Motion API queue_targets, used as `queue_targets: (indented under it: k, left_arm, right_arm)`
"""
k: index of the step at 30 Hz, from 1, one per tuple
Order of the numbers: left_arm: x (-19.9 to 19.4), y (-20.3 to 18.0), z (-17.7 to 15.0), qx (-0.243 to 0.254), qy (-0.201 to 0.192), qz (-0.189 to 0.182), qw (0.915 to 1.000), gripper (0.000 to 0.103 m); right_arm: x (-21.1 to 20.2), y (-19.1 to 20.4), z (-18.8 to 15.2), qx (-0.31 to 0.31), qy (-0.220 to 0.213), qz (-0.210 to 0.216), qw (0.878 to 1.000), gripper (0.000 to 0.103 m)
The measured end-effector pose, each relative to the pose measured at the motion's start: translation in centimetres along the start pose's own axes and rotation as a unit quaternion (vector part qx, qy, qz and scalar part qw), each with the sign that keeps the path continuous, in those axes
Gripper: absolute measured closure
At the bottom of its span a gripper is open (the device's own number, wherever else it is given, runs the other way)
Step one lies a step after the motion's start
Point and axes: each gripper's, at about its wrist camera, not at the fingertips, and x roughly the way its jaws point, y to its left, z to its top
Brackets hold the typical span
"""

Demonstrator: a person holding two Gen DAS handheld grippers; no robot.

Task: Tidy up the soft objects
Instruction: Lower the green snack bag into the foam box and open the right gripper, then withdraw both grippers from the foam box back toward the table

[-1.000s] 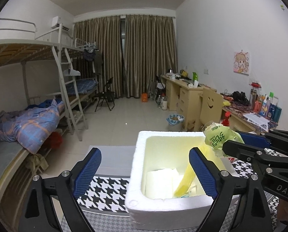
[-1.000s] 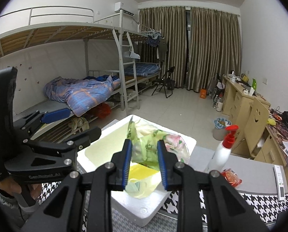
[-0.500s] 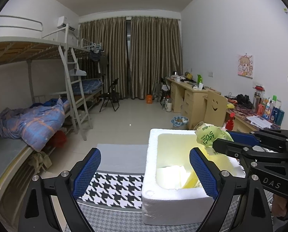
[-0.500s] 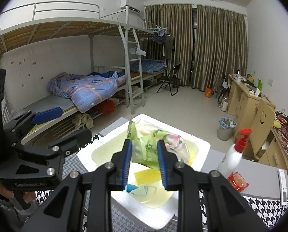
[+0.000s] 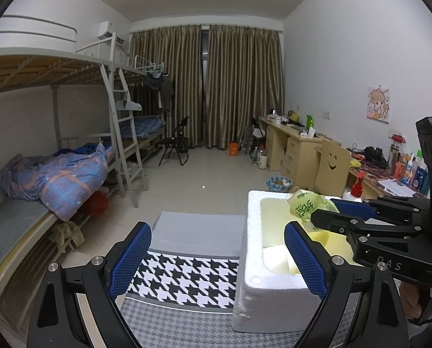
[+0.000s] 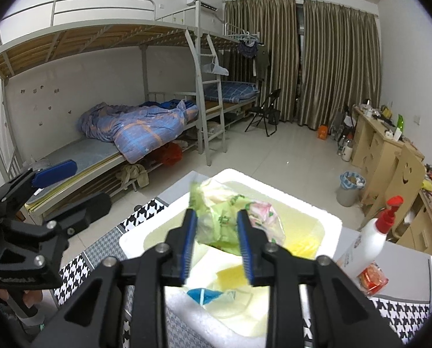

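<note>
A: What do we see of the room, left to right?

B: A bunk bed [image 5: 56,156] with a blue quilt [image 6: 140,127] on the left, brown curtains [image 5: 207,84] at the far wall, a folding chair [image 5: 176,142] before them, and wooden drawers [image 5: 291,150] along the right wall. Close to us a houndstooth cloth [image 5: 184,278] covers the desk.

A: And on the desk?

B: A white foam box [image 5: 262,287] stands on the cloth, to the right of our left tool [image 5: 217,256]. Right of the box, in the right wrist view, stands a white pump bottle [image 6: 372,240] with a red top, and a small red packet [image 6: 372,278] lies at its foot.

A: How is the left tool?

B: Wide apart and holding nothing; its right finger overlaps the box's near left corner in our view.

A: And the right tool [image 6: 216,249]?

B: It is closed on a green bag [image 6: 216,217], pinching it between both blue pads.

A: Where is the bag?

B: Held above the open box, not resting in it. Below it in the box lie yellow and blue soft pieces.

A: Which way does it run?

B: It is crumpled; its long axis rises from the pads, up and away from us, with a pinkish part bulging to the right.
</note>
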Motion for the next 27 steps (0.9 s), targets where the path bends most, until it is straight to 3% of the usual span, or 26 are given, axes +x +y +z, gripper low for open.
queue_targets:
  k: [2,3,27]
  left_arm:
    - [0.0,0.1,-0.1,-0.001,0.0,0.002,1.0,0.009]
    - [-0.1,0.3,-0.1,-0.002,0.0,0.003,1.0,0.009]
    - [-2.1,-0.5,0.3,0.011,-0.016,-0.004,0.9998,0.007]
  right_arm:
    - [0.2,-0.4,0.0,0.009,0.002,0.007,1.0,0.035]
    - [0.1,-0.5,0.0,0.01,-0.003,0.005,1.0,0.033]
    - [-3.0,0.4,-0.7,0.01,-0.022,-0.007,1.0,0.027]
